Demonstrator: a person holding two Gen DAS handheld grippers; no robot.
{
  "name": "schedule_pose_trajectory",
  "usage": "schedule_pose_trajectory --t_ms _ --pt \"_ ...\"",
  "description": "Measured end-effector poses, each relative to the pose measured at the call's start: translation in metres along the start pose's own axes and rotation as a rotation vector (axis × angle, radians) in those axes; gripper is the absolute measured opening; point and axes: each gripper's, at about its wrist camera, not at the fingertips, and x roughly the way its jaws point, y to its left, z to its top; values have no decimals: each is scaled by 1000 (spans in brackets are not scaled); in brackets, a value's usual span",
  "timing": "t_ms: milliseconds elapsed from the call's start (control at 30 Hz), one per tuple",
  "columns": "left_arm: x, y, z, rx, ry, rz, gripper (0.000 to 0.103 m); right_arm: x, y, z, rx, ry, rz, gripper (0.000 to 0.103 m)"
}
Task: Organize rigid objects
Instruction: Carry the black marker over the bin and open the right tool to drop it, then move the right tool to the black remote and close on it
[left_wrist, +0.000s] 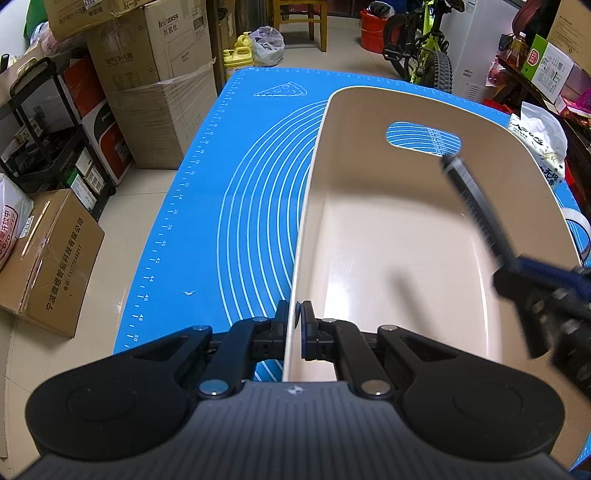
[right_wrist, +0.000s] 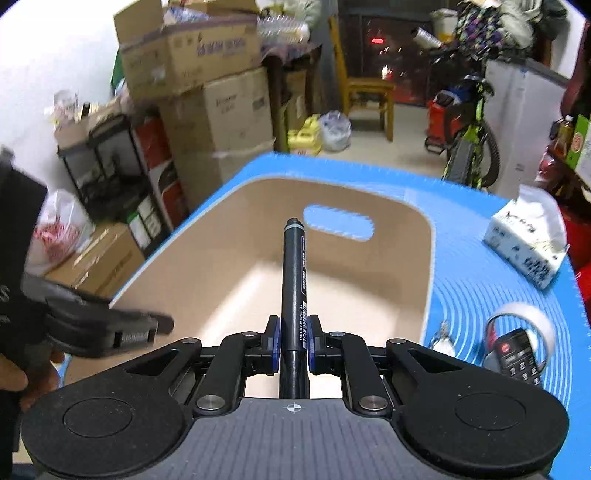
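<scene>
Left to right, we list: our left gripper (left_wrist: 297, 317), closed tight on the left rim of the beige rectangular plastic bin (left_wrist: 406, 258) standing on the blue silicone-mat surface (left_wrist: 229, 206); our right gripper (right_wrist: 293, 332), clamped on a black cylindrical marker pen (right_wrist: 293, 280). The marker's long axis runs straight ahead from that gripper and hangs over the bin's empty interior, so we judge the right hand nearer and a release would drop it inside. Outside the bin's right wall, a white tape roll (right_wrist: 532, 314) and black remote control (right_wrist: 515, 356) wait.
</scene>
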Motion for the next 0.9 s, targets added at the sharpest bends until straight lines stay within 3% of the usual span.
schedule_pose_trajectory --t_ms 400,667,733,900 --pt "0 -2 0 2 2 2 7 37 12 -15 -29 213 -6 25" --pt "1 0 2 0 6 3 7 10 2 -13 11 106 38 49" --pt "1 1 1 -1 7 3 7 -2 -4 -10 26 68 31 63" --pt "1 1 2 0 7 4 7 -31 -31 -5 76 -17 -1 68"
